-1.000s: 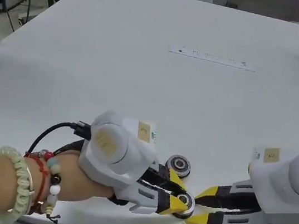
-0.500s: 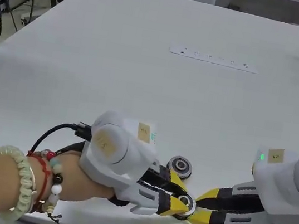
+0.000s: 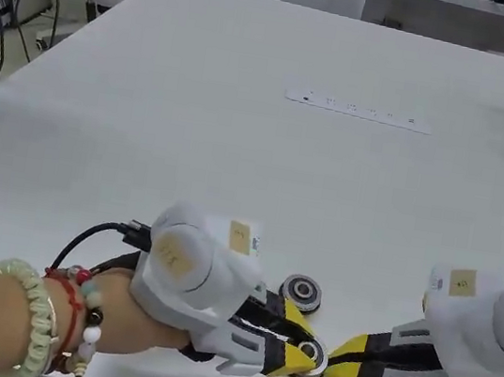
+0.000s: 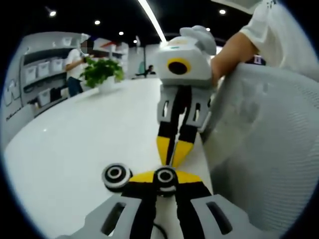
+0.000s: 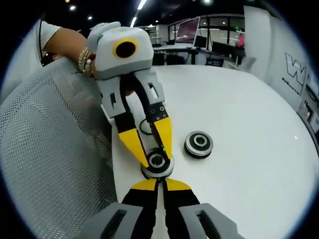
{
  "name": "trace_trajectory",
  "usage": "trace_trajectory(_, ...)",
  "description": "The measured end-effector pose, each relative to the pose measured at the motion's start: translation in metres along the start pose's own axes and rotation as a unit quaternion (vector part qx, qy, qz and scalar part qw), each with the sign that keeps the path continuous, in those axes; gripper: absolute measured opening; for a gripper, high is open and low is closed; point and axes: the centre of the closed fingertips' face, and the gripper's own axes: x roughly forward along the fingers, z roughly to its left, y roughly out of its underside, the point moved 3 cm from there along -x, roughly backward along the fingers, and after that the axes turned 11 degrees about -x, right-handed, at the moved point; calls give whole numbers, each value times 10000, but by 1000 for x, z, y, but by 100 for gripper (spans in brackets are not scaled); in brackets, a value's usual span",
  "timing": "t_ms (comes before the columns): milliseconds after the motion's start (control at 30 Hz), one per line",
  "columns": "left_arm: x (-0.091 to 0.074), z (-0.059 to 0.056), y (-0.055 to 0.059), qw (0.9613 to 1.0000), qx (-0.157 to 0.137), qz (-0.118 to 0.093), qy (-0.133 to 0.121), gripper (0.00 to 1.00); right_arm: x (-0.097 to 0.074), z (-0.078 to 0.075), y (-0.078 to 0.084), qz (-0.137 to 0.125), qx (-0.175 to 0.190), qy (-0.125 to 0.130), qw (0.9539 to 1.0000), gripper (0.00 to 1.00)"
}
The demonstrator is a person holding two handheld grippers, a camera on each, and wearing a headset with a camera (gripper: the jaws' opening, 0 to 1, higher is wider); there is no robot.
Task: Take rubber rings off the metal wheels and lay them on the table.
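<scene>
Left gripper is clamping one metal wheel between its yellow jaw tips, one tip on each side, at the near edge of the white table; the wheel's hub is facing up. Right gripper is facing it head-on. Its jaws are squeezed down to a thin slit and the tips are touching the wheel's rim. Can't tell whether they're actually pinching rubber or just pressing against it. Second wheel is lying flat on the table just beside the held one, on its far side in the head view, and isn't touching either gripper. Both wheels are showing a dark outer rubber ring around a bright hub, so both rings are sitting on, none lying loose on the table. The hand holding the left gripper is wearing bead bracelets, and a black cable is running off the back of that gripper. A long white strip is lying mid-table, well apart from the wheels. A mesh chair back is standing right at the table edge in both gripper views.
</scene>
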Motion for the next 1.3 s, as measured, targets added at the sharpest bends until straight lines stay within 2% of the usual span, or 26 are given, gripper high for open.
trace_trajectory(133, 0, 0, 0, 10000, 6, 3, -8, 15, 0, -1, 1, 94, 160, 44, 9998, 0)
trace_trajectory(167, 0, 0, 0, 10000, 2, 3, -9, 15, -1, 0, 1, 145, 466, 34, 9988, 0)
trace_trajectory(300, 0, 0, 0, 10000, 15, 7, -3, 15, -2, -3, 3, 23, 1123, -27, 9937, 0)
trace_trajectory(333, 0, 0, 0, 10000, 25, 7, -6, 15, -2, -4, 5, -10, 1416, -63, 9899, 0)
trace_trajectory(400, 0, 0, 0, 10000, 48, 8, -10, 15, -4, -6, 6, -120, 1694, -68, 9855, 0)
trace_trajectory(600, 0, 0, 0, 10000, 64, 13, -2, 15, -8, -8, 5, -436, 2551, -263, 9656, 0)
trace_trajectory(633, 0, 0, 0, 10000, 64, 14, -4, 15, -9, -8, 4, -542, 2703, -298, 9608, 0)
trace_trajectory(667, 0, 0, 0, 10000, 63, 16, -5, 15, -10, -9, 4, -599, 2787, -283, 9581, 0)
trace_trajectory(733, 0, 0, 0, 10000, 52, 14, -15, 15, -13, -11, 0, -811, 3096, -345, 9468, 0)
trace_trajectory(767, 0, 0, 0, 10000, 41, 12, -16, 15, -11, -10, 5, -683, 3019, -309, 9504, 0)
trace_trajectory(800, 0, 0, 0, 10000, 50, 13, -16, 15, -11, -9, 3, -694, 3006, -314, 9507, 0)
trace_trajectory(867, 0, 0, 0, 10000, 62, 24, -26, 15, -11, -8, -1, -744, 3114, -355, 9467, 0)
trace_trajectory(967, 0, 0, 0, 10000, 73, 47, -34, 14, -10, -6, -3, -721, 3093, -354, 9476, 0)
trace_trajectory(1067, 0, -1, 1, 10000, 82, 50, -12, 14, -10, -5, -5, -732, 3217, -391, 9432, 0)
trace_trajectory(1200, 0, -1, 1, 9999, 120, 56, -23, 14, -10, -3, -7, -722, 3182, -417, 9444, 0)
trace_trajectory(1300, 0, -1, 1, 9999, 115, 60, -29, 14, -10, -3, -8, -751, 3240, -451, 9420, 0)
